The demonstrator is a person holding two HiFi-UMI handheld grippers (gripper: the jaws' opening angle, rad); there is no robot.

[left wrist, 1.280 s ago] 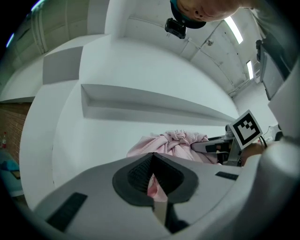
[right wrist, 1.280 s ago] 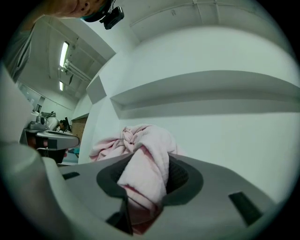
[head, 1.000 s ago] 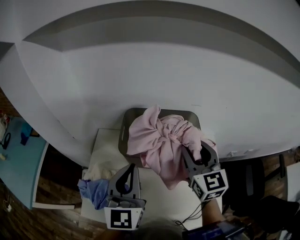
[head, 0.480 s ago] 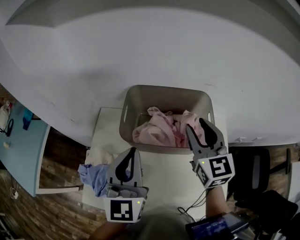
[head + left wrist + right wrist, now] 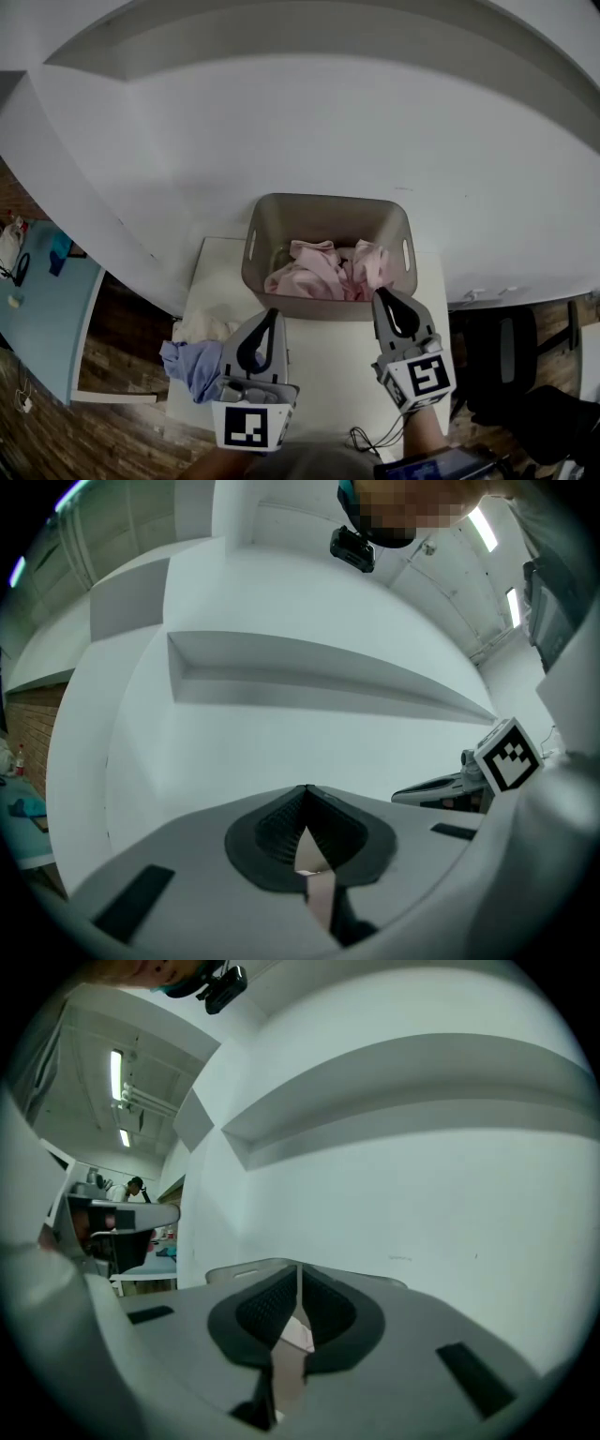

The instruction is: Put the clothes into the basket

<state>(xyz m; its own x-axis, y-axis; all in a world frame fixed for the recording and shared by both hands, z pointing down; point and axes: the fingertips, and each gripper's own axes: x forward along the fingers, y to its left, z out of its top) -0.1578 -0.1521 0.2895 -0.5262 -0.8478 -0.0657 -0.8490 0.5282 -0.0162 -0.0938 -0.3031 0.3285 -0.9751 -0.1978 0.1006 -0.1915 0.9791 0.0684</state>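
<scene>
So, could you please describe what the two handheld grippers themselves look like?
Both the left gripper and the right gripper are grey plastic, each with two curved fingers that taper to a point and are lined with black ribbed pads. Each carries a white cube printed with black square markers. A thin dark cable trails near the right one.

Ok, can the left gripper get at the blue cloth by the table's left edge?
Probably yes. The blue cloth lies uncovered just left of the left gripper, with nothing between them; the cream cloth sits behind it. The jaws are shut, so they must open first.
</scene>
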